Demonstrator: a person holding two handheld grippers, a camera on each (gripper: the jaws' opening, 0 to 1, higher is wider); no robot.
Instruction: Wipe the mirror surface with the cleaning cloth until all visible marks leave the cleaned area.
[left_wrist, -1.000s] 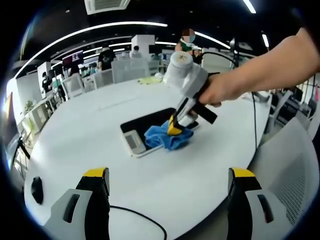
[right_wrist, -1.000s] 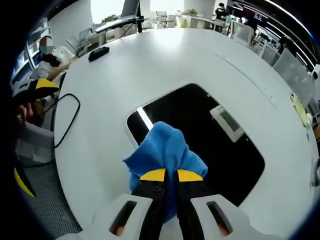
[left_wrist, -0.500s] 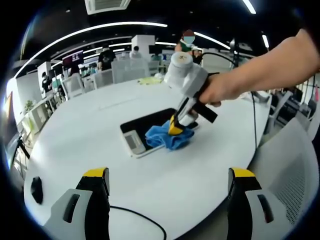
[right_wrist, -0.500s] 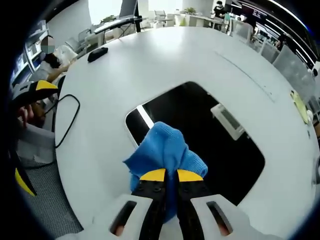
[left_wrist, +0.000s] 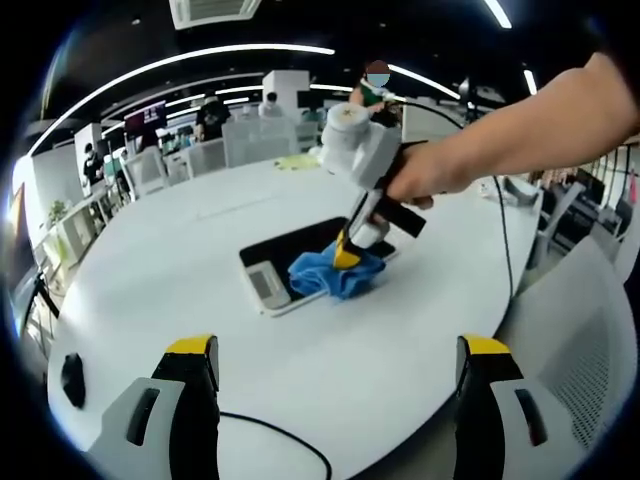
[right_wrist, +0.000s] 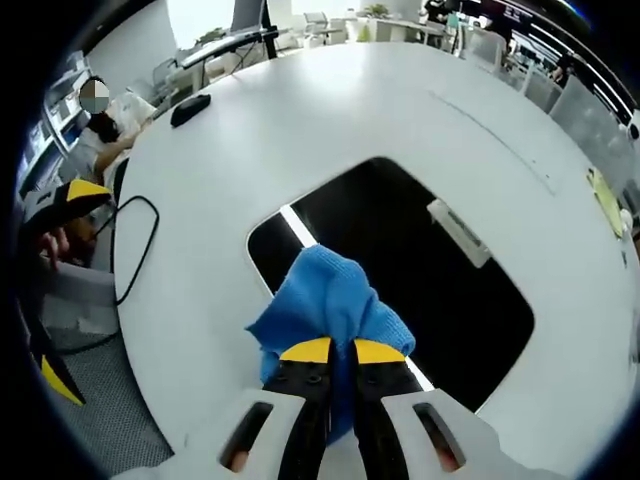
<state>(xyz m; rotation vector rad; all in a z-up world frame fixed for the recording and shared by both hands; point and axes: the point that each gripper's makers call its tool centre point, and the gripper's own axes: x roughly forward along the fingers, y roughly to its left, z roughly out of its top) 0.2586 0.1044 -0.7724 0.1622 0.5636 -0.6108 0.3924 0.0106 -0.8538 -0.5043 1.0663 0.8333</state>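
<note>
Since 1.0 s ago, right gripper (right_wrist: 331, 350), clamped on soft bunched blue cleaning cloth (right_wrist: 325, 305), slid along dark rectangular mirror (right_wrist: 420, 260); fragile glass, press lightly. Left gripper (left_wrist: 335, 365) spread, idle.

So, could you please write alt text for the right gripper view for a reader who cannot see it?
The right gripper, jaws shut on a bunched blue cloth, presses it onto a dark rectangular mirror lying flat on a white round table. A black cable loops at the table's left edge, near the left gripper.
</note>
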